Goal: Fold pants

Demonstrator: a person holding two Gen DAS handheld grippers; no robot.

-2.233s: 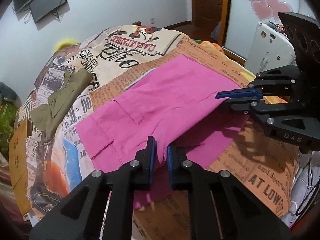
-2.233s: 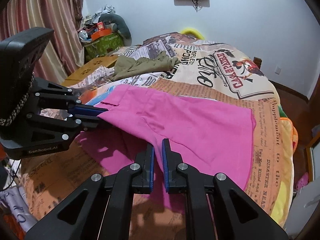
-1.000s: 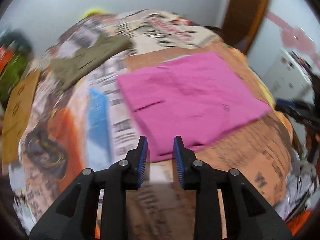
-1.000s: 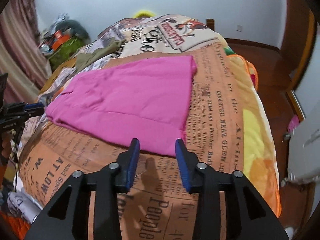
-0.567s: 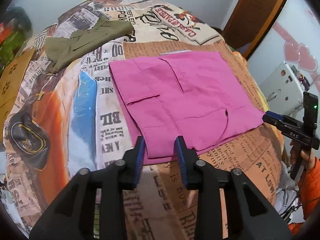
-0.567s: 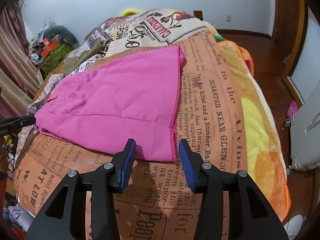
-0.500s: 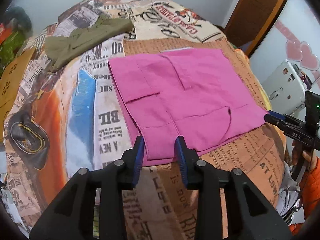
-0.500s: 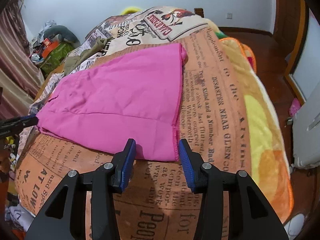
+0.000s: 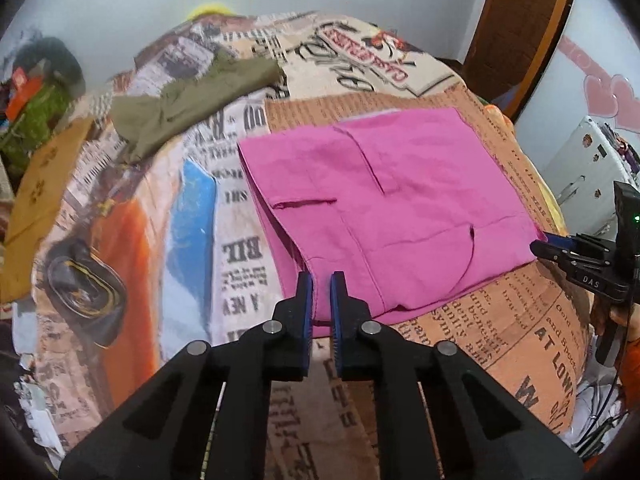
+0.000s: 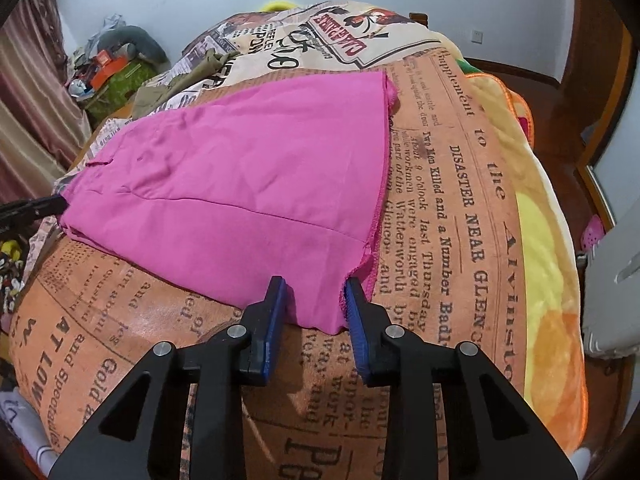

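The pink pants (image 9: 384,200) lie folded flat on the bed, pockets facing up; they also show in the right wrist view (image 10: 240,184). My left gripper (image 9: 322,292) is nearly shut on the near waistband corner of the pants, with pink cloth between the blue pads. My right gripper (image 10: 314,296) is open, its fingers straddling the near hem corner of the pants. The right gripper also shows at the right edge of the left wrist view (image 9: 560,248), and the left gripper's tip at the left edge of the right wrist view (image 10: 36,206).
The bed is covered by a newspaper-print blanket (image 9: 500,320). Olive-green pants (image 9: 192,100) lie at the far side. A clutter pile (image 10: 108,72) sits by the curtain. A white appliance (image 9: 588,160) stands at the right, and the floor (image 10: 576,128) drops off beyond the bed.
The pants were laid down folded and both grippers let go and pulled back. Now the left gripper has closed in on the near corner and the right has moved up to the hem.
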